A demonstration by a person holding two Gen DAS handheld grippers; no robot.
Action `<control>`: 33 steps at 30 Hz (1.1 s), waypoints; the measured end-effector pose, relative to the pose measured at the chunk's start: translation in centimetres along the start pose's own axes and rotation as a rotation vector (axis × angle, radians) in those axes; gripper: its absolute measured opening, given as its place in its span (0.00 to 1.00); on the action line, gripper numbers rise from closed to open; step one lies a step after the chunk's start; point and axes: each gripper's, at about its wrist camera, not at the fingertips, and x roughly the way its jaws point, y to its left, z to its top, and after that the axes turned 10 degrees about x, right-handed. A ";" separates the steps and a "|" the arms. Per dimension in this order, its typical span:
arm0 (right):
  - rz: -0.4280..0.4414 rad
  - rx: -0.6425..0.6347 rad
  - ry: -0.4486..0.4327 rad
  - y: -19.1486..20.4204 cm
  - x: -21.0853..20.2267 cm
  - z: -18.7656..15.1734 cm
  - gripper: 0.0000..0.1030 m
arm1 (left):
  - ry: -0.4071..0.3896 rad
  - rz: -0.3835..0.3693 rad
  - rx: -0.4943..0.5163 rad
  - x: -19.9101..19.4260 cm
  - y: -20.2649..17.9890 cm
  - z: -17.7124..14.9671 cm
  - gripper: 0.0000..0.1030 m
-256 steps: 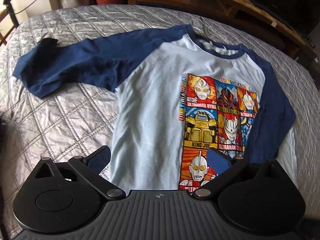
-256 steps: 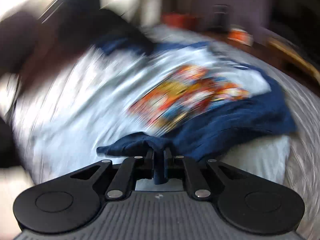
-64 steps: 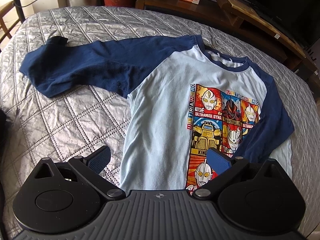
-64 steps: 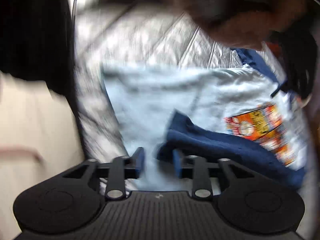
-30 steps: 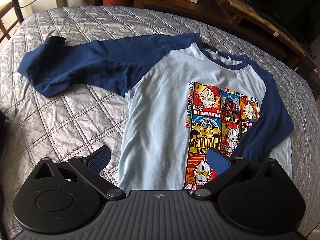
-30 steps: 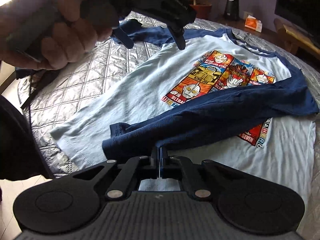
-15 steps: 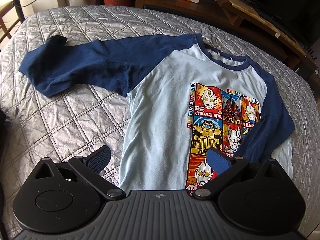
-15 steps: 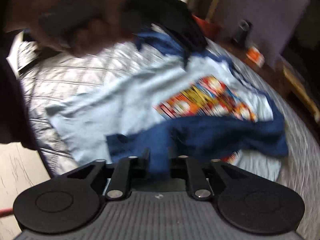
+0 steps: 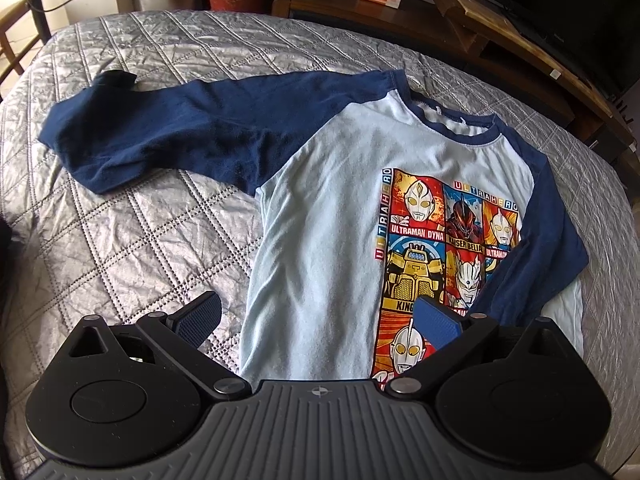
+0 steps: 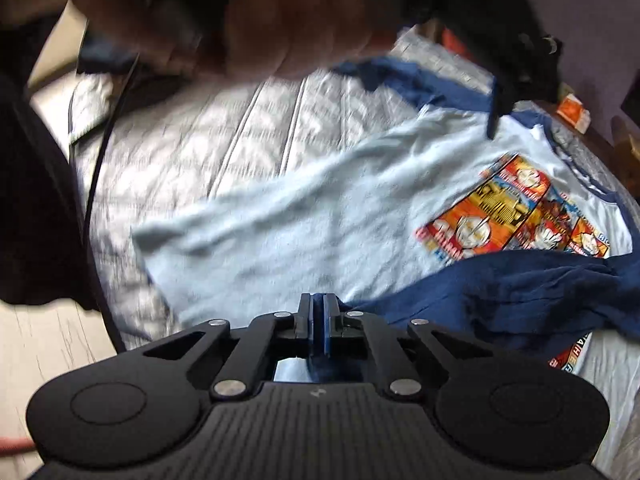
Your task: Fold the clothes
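Left wrist view: a shirt (image 9: pixel 332 216) is laid face up on a grey quilted bed (image 9: pixel 120 248), one navy sleeve (image 9: pixel 192 128) stretched out flat to the side, the other sleeve (image 9: pixel 548 240) folded in over the printed front. The left gripper (image 9: pixel 316 320) is held above the hem with its jaws spread wide and nothing between them. In the blurred right wrist view, the right gripper (image 10: pixel 319 316) is seen pinched together, with the cuff of the folded sleeve (image 10: pixel 520 292) right at its tips; whether cloth is caught cannot be told.
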 end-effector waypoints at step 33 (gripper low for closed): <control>0.100 0.040 -0.071 0.9 -1.2 1.4 0.33 | 0.012 0.009 0.003 0.3 0.0 0.0 0.99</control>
